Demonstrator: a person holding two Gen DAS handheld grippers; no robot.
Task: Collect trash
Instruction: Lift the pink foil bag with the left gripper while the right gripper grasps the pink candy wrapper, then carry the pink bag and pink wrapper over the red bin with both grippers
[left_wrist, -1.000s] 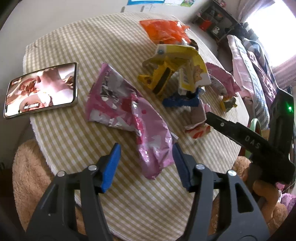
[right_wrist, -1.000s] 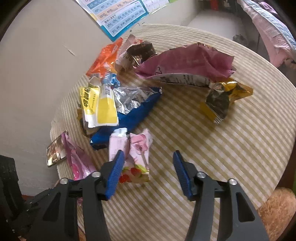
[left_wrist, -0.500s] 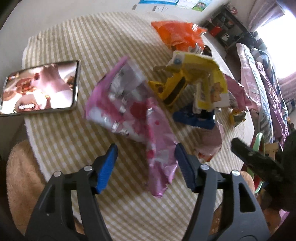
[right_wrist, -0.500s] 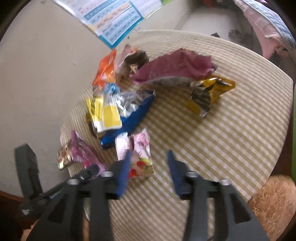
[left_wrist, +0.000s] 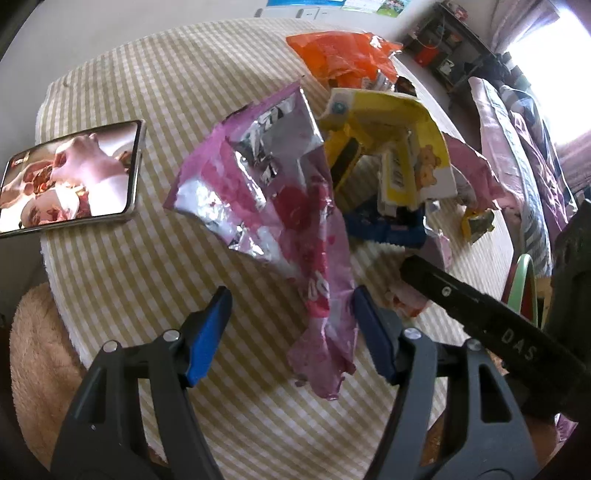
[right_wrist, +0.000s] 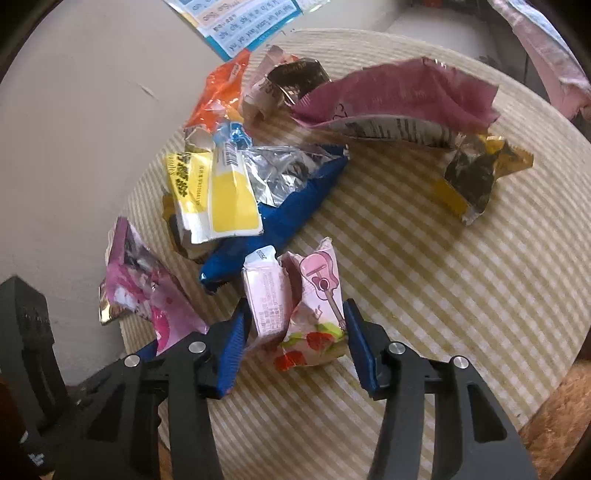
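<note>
A crumpled pink and silver foil wrapper (left_wrist: 280, 206) lies on the checked tablecloth (left_wrist: 147, 280); its lower end reaches between the fingers of my open left gripper (left_wrist: 291, 332). It also shows in the right wrist view (right_wrist: 147, 291). My right gripper (right_wrist: 295, 339) is open, its blue pads on either side of a small pink carton with a guitar picture (right_wrist: 299, 306). Behind lie a yellow packet (right_wrist: 214, 195), a blue bag (right_wrist: 280, 221), an orange wrapper (left_wrist: 343, 55), a mauve bag (right_wrist: 399, 99) and a gold wrapper (right_wrist: 476, 177).
A phone (left_wrist: 70, 177) with a lit screen lies at the table's left edge. The right gripper's black body (left_wrist: 498, 332) crosses the left wrist view at the right. A furry tan seat (left_wrist: 37, 362) sits below the table. A wall poster (right_wrist: 240, 22) hangs behind.
Both grippers have moved forward. The pink foil wrapper's end now lies between the left fingers, and the pink carton now sits between the right pads.
</note>
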